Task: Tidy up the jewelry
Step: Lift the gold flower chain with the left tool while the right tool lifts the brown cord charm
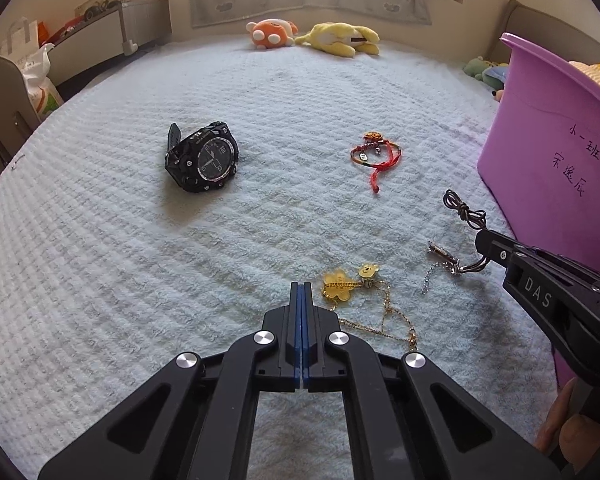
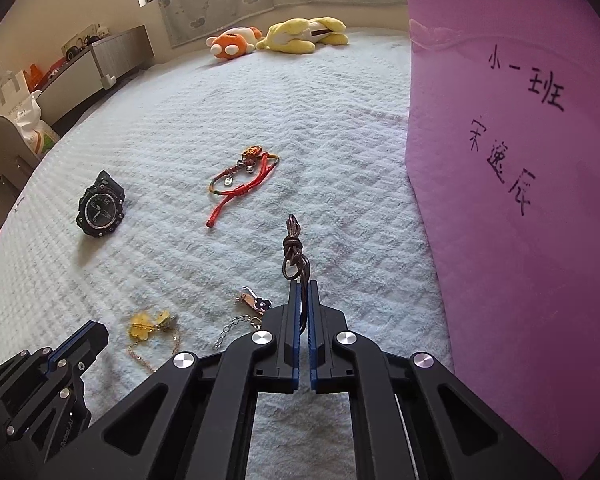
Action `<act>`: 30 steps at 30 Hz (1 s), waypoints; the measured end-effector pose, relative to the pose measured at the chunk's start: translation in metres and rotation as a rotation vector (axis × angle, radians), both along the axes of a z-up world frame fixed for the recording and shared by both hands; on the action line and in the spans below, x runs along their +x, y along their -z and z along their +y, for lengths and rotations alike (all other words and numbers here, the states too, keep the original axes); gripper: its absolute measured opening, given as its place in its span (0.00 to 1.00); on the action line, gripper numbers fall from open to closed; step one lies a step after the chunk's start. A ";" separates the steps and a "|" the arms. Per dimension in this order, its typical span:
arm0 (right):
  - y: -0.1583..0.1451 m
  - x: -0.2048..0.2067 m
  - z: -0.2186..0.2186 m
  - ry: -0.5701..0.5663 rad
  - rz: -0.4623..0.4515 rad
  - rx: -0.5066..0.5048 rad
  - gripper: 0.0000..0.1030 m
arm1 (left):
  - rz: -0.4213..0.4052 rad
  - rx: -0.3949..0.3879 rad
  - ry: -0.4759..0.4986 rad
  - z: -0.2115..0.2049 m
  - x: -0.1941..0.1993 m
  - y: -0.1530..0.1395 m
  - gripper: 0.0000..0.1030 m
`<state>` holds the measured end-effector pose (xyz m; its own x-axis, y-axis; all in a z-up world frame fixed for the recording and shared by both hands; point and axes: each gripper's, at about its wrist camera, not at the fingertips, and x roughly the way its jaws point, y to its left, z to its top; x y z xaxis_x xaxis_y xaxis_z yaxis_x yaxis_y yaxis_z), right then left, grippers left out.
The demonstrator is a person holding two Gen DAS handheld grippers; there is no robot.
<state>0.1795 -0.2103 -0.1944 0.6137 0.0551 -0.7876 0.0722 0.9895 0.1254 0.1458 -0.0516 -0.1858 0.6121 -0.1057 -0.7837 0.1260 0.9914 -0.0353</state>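
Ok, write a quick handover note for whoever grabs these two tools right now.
Right tool: shut on the dark brown knotted cord; its metal chain and charm trail on the bed.
Left tool: shut, nothing visibly held, beside the gold chain with yellow flower charm.
Black digital wristwatch and red braided string bracelet lie on the white textured blanket.
Purple plastic bin stands at the right.
Nothing visibly sorted yet; all four pieces remain.

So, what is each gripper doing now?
Left gripper: closed, fingers empty.
Right gripper: closed on the dark cord.
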 end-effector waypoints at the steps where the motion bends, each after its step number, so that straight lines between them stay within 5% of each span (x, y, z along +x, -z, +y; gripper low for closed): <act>1: -0.002 -0.002 0.001 -0.002 0.001 0.002 0.03 | 0.000 -0.001 -0.002 0.003 -0.001 -0.002 0.01; 15: -0.015 -0.024 0.013 -0.016 -0.017 -0.009 0.03 | 0.000 -0.058 0.057 0.013 0.001 -0.009 0.01; 30: 0.011 -0.015 -0.013 0.016 -0.004 0.101 0.03 | 0.048 -0.051 0.073 -0.008 0.026 0.016 0.11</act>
<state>0.1642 -0.2228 -0.2055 0.6182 0.1247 -0.7761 0.0869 0.9705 0.2251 0.1715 -0.0601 -0.2022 0.5636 -0.1887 -0.8042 0.1945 0.9765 -0.0928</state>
